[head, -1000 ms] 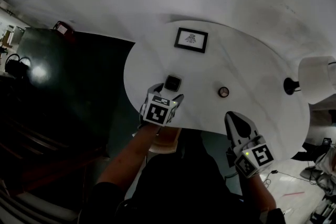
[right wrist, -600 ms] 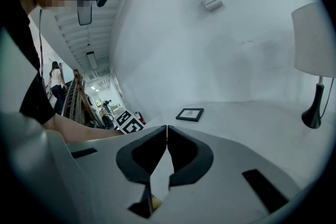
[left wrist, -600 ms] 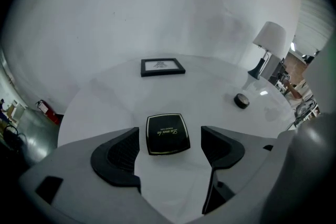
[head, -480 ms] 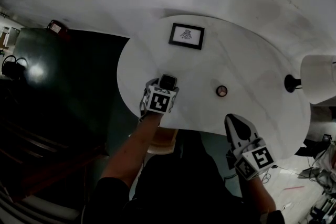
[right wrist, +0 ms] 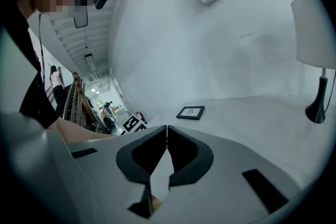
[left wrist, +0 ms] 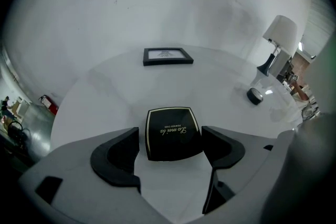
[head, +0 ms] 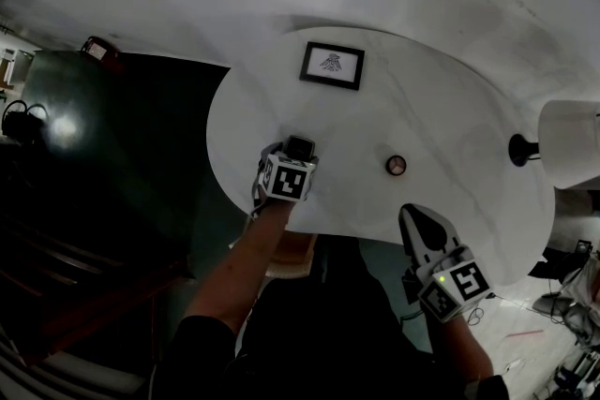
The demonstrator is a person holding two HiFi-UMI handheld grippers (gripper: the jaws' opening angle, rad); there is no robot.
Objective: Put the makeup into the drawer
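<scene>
- Round white desk [head: 450, 136] carrying makeup compact [left wrist: 173, 132] near its front-left edge.
- Pick-up step going on: left hand-held gripper [left wrist: 169, 153] straddling compact, jaws spread, pads flanking but not pressing.
- Next move calling for squeezing side edges squarely, then lifting toward drawer.
- Right hand-held gripper [right wrist: 167, 150] idling, clenched, empty.
- Compact lying flat, lid up. Nearly square, so showing no clear long axis. Lettering reading upside-down toward left hand-held gripper.

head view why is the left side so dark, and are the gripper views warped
Head view: the left is a dark area with one glare spot, while the white table is evenly lit. Left gripper view: fisheye curves the table, corners go black, yet the black compact is sharp. Right gripper view: same black corners.
</scene>
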